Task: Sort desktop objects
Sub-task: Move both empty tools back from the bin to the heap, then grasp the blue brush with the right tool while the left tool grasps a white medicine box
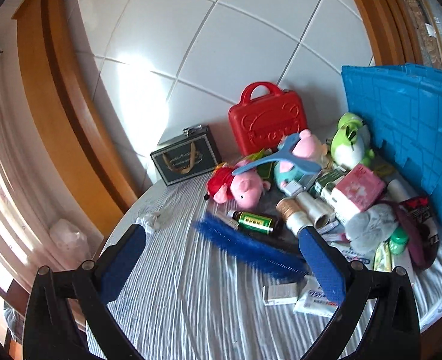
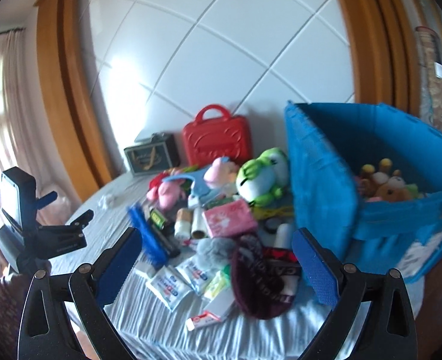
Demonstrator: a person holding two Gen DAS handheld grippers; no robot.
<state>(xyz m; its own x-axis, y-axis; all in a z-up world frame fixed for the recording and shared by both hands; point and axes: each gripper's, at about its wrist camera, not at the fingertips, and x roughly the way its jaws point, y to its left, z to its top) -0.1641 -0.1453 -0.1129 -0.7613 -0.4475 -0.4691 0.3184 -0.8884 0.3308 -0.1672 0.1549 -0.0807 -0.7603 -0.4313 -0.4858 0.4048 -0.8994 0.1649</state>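
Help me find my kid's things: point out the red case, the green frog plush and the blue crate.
red case (image 1: 267, 121), left wrist view, embossed front.
green frog plush (image 2: 258, 180), right wrist view, white belly.
blue crate (image 2: 320, 177), right wrist view, near side wall.

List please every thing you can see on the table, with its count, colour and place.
Plastic storage crate: one, blue, table's right; soft toys inside.
Plastic carry case: one, red, against the tiled wall.
Dark gift box: one, left of the red case.
Plush pig: one, pink, pile's left.
Plush frog: one, green and white, beside the crate.
Bristle brush: one, blue, pile's front.
Knit beanie: one, maroon, nearest the right gripper.
Left gripper: fingers open.
Right gripper: fingers open.
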